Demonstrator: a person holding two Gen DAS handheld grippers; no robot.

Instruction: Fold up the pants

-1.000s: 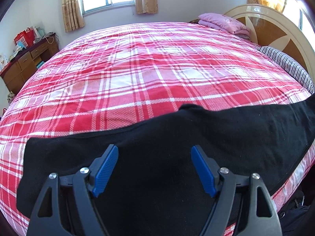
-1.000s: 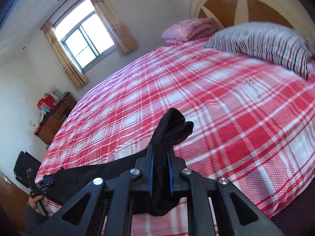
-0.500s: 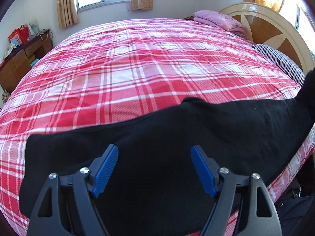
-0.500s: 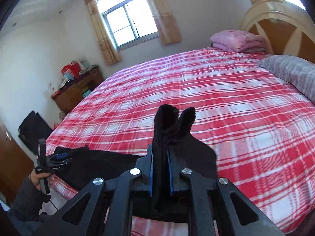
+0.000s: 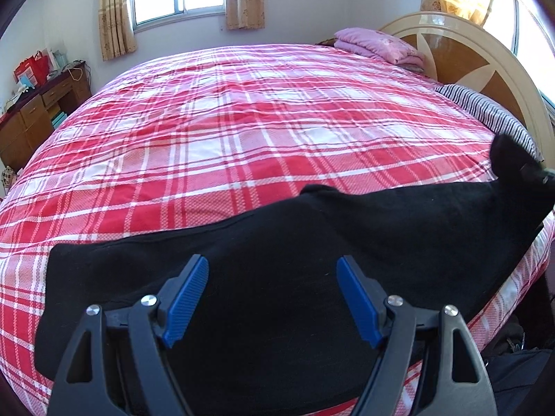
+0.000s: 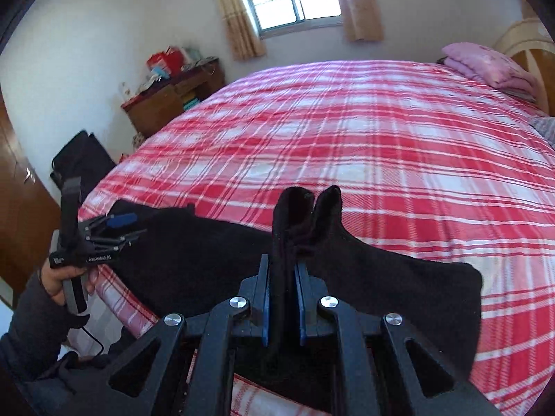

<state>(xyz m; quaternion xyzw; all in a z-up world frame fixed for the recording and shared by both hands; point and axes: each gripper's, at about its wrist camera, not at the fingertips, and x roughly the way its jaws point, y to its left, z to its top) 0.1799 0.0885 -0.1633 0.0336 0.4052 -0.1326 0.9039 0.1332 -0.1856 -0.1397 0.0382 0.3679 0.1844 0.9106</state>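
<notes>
Black pants (image 5: 277, 260) along bed (image 5: 242, 131) near edge, folds hard to read, lower hem cut off | right gripper (image 6: 282, 270) clamps bunched end | left gripper (image 5: 272, 274) wide, empty above cloth

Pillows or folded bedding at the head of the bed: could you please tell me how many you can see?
2: a pink folded quilt at the far corner by the headboard, and a striped pillow nearer, along the headboard. More may lie out of frame.
</notes>
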